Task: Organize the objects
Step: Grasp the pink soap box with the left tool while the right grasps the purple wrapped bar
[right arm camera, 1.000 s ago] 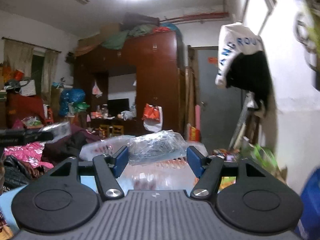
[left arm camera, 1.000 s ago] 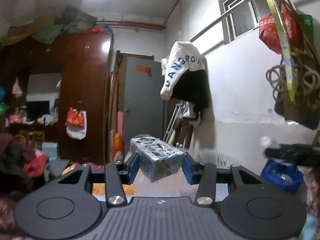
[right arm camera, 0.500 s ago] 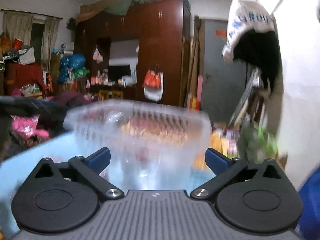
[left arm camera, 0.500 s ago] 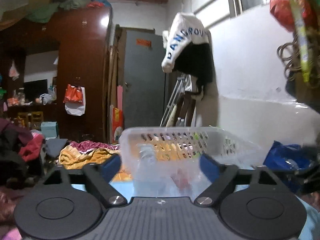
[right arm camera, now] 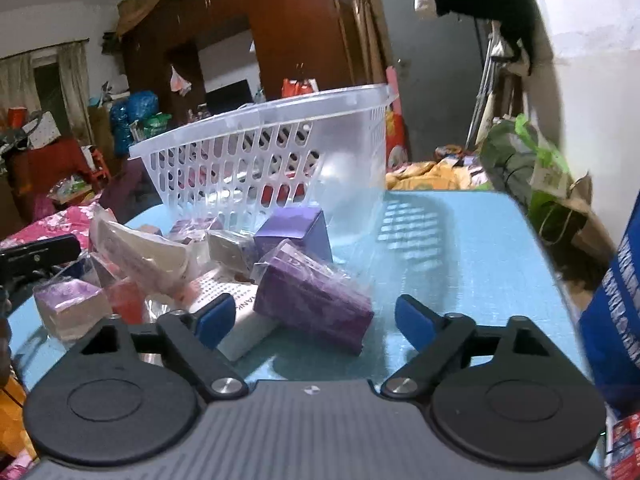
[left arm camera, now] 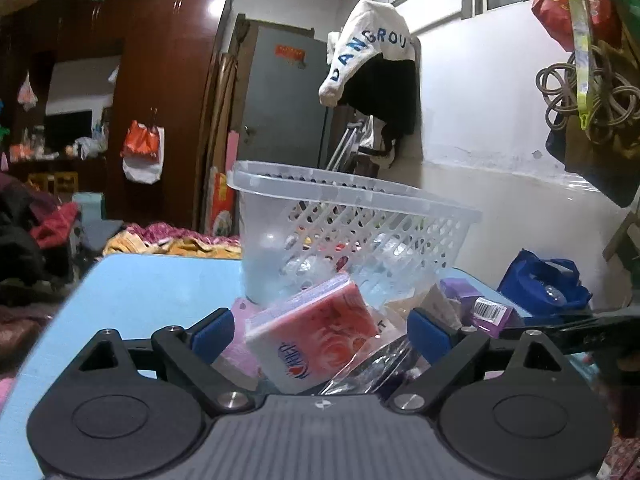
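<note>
The left hand-held gripper (left arm camera: 319,330) is wide open. A pink pack (left arm camera: 316,340) lies between its blue fingers (left arm camera: 210,332), tilted on a pile of small packs on the blue worktop (left arm camera: 152,292), and no finger touches it. The right hand-held gripper (right arm camera: 310,322) is open too, though its jaws have just been closing a little. A purple box (right arm camera: 310,300) in clear wrap lies between them, untouched. A clear basket (right arm camera: 280,152) stands just behind the pile.
</note>
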`<state>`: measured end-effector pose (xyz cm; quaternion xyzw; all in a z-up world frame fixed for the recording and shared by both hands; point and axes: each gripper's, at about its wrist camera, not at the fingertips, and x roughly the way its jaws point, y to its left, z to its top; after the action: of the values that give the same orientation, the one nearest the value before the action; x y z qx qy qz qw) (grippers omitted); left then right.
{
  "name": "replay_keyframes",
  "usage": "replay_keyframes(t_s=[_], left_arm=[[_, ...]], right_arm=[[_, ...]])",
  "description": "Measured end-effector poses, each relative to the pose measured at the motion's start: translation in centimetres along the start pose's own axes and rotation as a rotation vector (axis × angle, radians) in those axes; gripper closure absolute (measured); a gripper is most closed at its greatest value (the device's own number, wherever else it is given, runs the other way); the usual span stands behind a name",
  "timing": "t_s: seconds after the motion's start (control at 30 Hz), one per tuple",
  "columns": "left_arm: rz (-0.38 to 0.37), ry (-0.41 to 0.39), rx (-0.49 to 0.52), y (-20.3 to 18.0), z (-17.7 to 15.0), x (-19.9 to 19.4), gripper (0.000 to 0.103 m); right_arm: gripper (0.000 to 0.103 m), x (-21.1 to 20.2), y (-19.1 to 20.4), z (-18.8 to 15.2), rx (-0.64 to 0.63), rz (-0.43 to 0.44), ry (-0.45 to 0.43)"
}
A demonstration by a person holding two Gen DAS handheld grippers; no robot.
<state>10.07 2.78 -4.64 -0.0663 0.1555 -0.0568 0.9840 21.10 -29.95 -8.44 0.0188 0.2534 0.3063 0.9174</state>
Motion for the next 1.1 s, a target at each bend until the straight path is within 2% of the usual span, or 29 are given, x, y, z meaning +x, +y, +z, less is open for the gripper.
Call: replay_keyframes(t_s=[0.03,0.1,0.33,0.4,0.43,0.47,0.57,0.77,0.83,0.9,0.93,0.97,1.1], left_arm=[[-0.001,0.002,0.0,0.1,-0.1,0.1,0.008],[0.002,0.012,-0.006,0.1,-0.2,0.5,0.008],[-0.027,0.046,-0.013,-0.2,-0.2,1.6,0.007],[-0.037,0.036,-0.012,0.0,-0.4,1.4,0.015],[-0.024,0.034,-0.003,-0.1,-0.5,1.3,0.028],[-0.011,0.032,0.008,-0.1,-0.6,1.2,0.033],[-0.04,0.01,0.004,0.0,-0.7,0.7,0.041],[-0.059,-0.019,-0.014,0.3,-0.7,0.2,0.048],[-0.063,-0.011,0.003,0.2,-0.7,0.3,0.047],[-0.047,-0.008,0.055,-0.3,-0.7,0.2,0.04],[-0.028,-0.003,0.07,-0.4,-0.7,0.3,0.025],[-0.018,0.012,0.083,-0.6,-0.6,0.5,0.013],[-0.056,0.056,0.122,-0.9,-0.2,1.5,0.012]], right_arm=[[0.024,0.2,0.0,-0.2,0.009,0.01,0.008],[0.028,0.4,-0.1,-0.4,0.012,0.026,0.02],[0.03,0.3,0.0,-0.4,0.0,0.032,0.033],[0.034,0.2,-0.1,-0.5,0.003,0.041,0.021],[0.034,0.0,0.0,-0.6,0.001,0.034,0.011],[0.034,-0.1,0.1,-0.6,-0.004,0.028,0.0],[0.034,-0.7,0.5,-0.8,-0.027,0.013,-0.043],[0.035,-1.8,0.6,-1.2,-0.011,0.011,-0.122],[0.035,-1.9,0.5,-1.3,-0.003,0.022,-0.13],[0.035,-1.9,0.4,-1.3,0.001,0.024,-0.132],[0.035,-1.8,0.4,-1.2,0.002,0.026,-0.13],[0.035,-1.7,0.4,-1.2,0.004,0.027,-0.129],[0.034,-1.6,0.3,-1.1,0.008,0.028,-0.13]])
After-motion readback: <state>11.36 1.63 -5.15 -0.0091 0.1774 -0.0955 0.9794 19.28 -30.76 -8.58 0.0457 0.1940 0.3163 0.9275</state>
